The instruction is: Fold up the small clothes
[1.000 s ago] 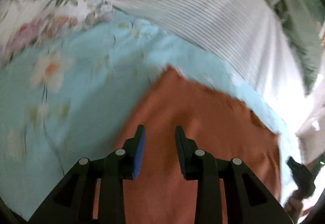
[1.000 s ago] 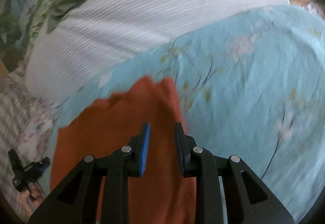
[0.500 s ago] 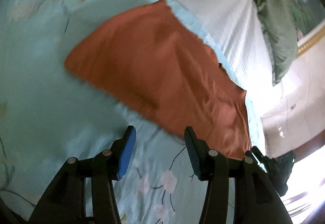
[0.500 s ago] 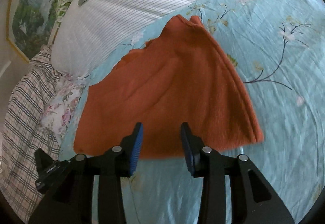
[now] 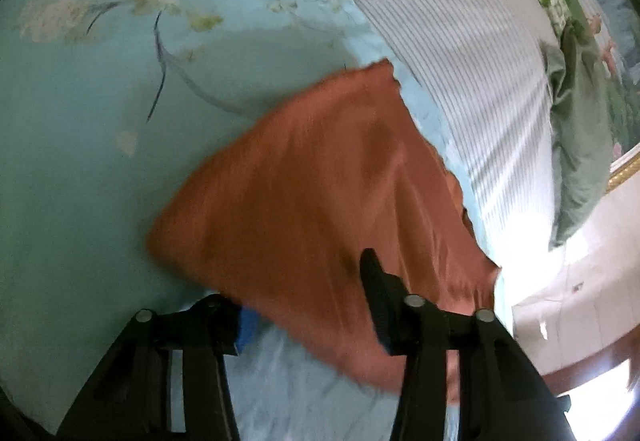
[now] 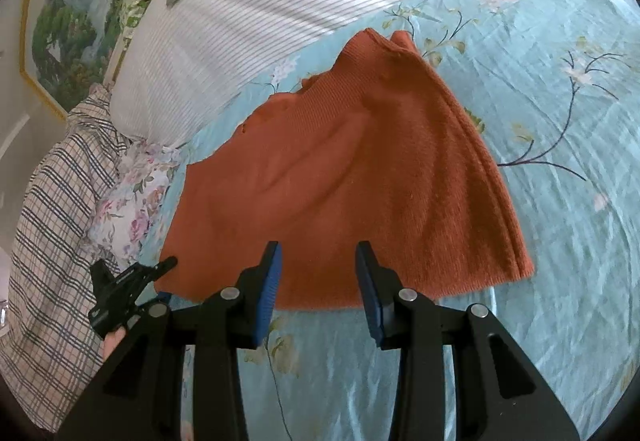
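Rust-orange knit garment lies flat on light-blue floral bedsheet, just below striped white pillow. Right tongs part open, empty, over its near hem. Left tongs have just been closing, garment's corner between them; grip unclear, blurred.

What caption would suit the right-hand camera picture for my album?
Open right tool poised at the near edge of an orange knitted garment spread on a blue floral bedspread.
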Available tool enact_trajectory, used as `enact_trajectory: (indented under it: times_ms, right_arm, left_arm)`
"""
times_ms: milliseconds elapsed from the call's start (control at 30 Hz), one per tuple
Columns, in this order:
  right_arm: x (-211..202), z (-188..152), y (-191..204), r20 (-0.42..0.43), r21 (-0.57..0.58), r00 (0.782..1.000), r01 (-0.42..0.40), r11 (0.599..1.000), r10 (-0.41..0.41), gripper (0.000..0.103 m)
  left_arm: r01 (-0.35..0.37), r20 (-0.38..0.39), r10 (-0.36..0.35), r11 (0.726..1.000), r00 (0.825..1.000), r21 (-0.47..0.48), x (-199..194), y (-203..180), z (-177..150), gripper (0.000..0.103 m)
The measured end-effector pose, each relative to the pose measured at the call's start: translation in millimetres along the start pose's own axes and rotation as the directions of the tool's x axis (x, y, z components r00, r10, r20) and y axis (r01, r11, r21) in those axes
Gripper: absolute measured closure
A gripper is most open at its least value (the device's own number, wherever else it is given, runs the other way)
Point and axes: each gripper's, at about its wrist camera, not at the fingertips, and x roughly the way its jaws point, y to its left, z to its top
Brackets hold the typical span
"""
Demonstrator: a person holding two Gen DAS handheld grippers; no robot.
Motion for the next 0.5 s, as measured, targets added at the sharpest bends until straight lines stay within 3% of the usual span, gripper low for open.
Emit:
enact_trajectory:
  times_ms: [100, 200, 300, 400, 500]
  right_arm:
    - [4, 8, -2, -0.012, -0.006, 1.000, 0.006, 1.000, -0.006, 0.063]
    - [6, 22, -6, -0.017, -0.017, 1.000, 0.012, 1.000, -0.012, 0.063]
    - [12, 38, -11, -0.043, -0.011, 0.999, -0.007, 1.000, 0.007, 0.063]
    - [18, 51, -17, -0.065, 0.015, 0.995, -0.072, 0.997, 0.073, 0.063]
    - [29, 65, -26, -0.100, 0.062, 0.986, -0.131, 0.989, 0.137, 0.063]
  left_arm:
    - [-0.027, 0.005, 0.027, 0.999, 1.000, 0.039, 6, -8, 8, 0.088]
    - [-0.032, 0.045, 0.027, 0.992, 0.999, 0.125, -5, -29, 10, 0.092]
    - [-0.029, 0.083, 0.005, 0.957, 0.997, 0.289, -17, -72, -1, 0.094]
    - [-0.024, 0.086, -0.019, 0.884, 0.996, 0.468, -16, -126, -27, 0.094]
    - [-0.041, 0.079, -0.014, 0.761, 0.997, 0.648, 0, -177, -70, 0.094]
